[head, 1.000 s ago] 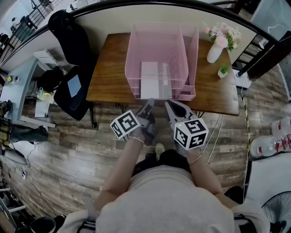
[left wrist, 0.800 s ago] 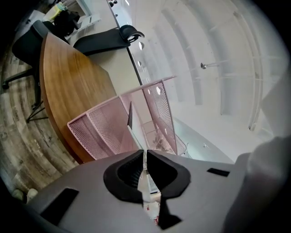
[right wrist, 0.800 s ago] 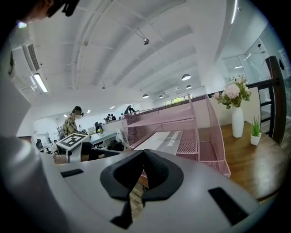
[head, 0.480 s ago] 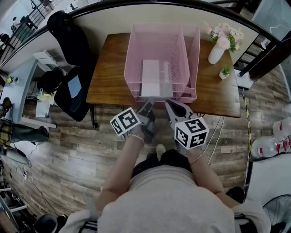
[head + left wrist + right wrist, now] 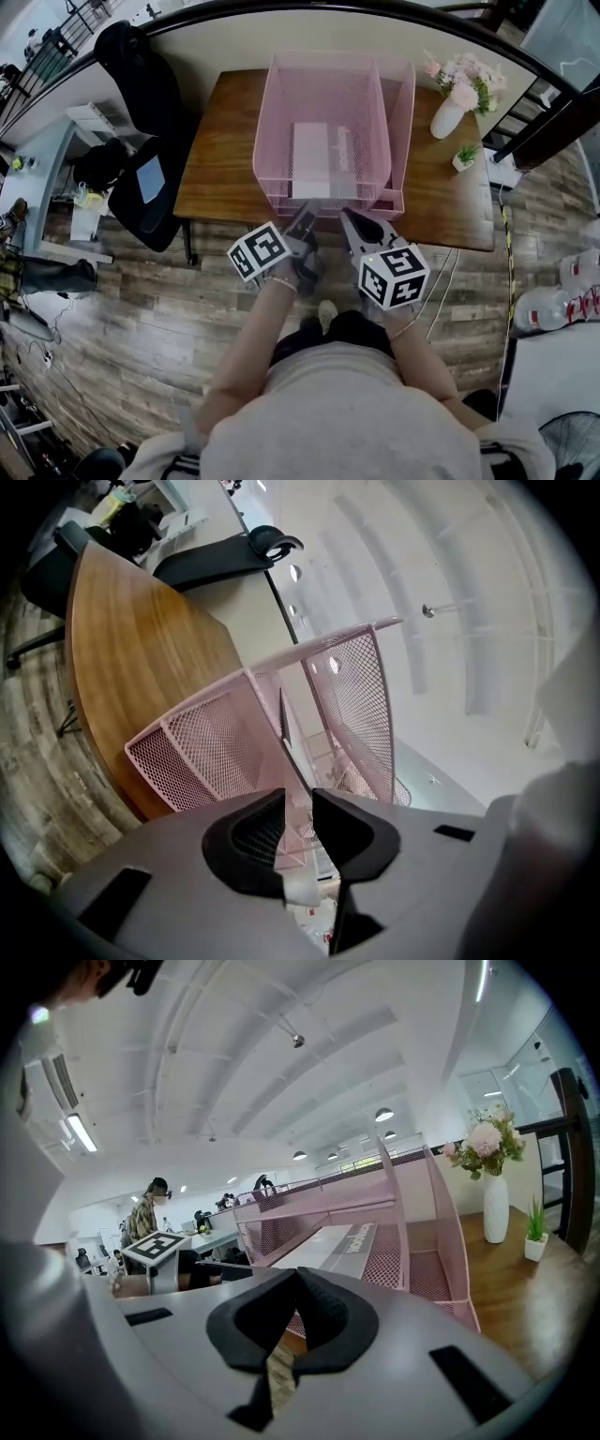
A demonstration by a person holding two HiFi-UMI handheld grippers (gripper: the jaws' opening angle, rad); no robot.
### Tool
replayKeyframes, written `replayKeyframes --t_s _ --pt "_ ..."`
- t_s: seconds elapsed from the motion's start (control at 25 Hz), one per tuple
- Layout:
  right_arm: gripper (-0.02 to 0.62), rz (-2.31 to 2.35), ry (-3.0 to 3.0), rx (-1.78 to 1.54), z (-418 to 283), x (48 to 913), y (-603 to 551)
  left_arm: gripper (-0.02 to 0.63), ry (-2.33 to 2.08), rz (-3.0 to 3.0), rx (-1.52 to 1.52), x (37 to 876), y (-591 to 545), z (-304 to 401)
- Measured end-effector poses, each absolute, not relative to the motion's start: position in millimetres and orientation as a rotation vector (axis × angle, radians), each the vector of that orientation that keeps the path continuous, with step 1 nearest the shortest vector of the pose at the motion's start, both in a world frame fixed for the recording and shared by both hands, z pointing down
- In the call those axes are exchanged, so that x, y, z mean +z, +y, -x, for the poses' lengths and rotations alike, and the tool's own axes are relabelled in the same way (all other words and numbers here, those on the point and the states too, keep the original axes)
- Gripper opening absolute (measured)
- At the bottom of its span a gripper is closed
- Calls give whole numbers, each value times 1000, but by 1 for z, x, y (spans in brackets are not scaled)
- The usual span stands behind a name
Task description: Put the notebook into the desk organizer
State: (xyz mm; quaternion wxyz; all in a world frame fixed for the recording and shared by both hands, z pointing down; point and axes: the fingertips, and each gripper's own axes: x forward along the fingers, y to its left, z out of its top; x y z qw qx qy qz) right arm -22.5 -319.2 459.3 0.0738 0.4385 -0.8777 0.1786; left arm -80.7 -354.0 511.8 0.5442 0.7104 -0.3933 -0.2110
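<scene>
The pale notebook (image 5: pixel 319 159) lies flat inside the pink mesh desk organizer (image 5: pixel 272 122) on the wooden desk (image 5: pixel 216 159). My left gripper (image 5: pixel 302 220) is at the organizer's near opening. Its jaws have just been opening and now stand open. In the left gripper view the notebook (image 5: pixel 292 752) shows edge-on in line with the gap of the left gripper (image 5: pixel 298 803), and the pads do not press on it. My right gripper (image 5: pixel 354 225) hovers beside it, just short of the organizer. In the right gripper view the right gripper (image 5: pixel 296 1277) is shut on nothing, with the notebook (image 5: pixel 328 1241) ahead of it.
A white vase of pink flowers (image 5: pixel 448 108) and a small potted plant (image 5: pixel 462 155) stand on the desk's right end. A black office chair (image 5: pixel 141 112) is left of the desk. The organizer's narrow right compartment (image 5: pixel 422 1269) is beside the notebook. Wooden floor lies below me.
Both grippers have edged a little toward the organizer. The notebook sits slightly deeper inside it than a second ago.
</scene>
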Motion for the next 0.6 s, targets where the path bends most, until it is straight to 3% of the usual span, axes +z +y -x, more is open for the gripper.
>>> replayKeyframes --t_s 0.6 --pt "11 -1306 -2634 543 26 461 -328 100 -916 -1704 -490 512 -360 79"
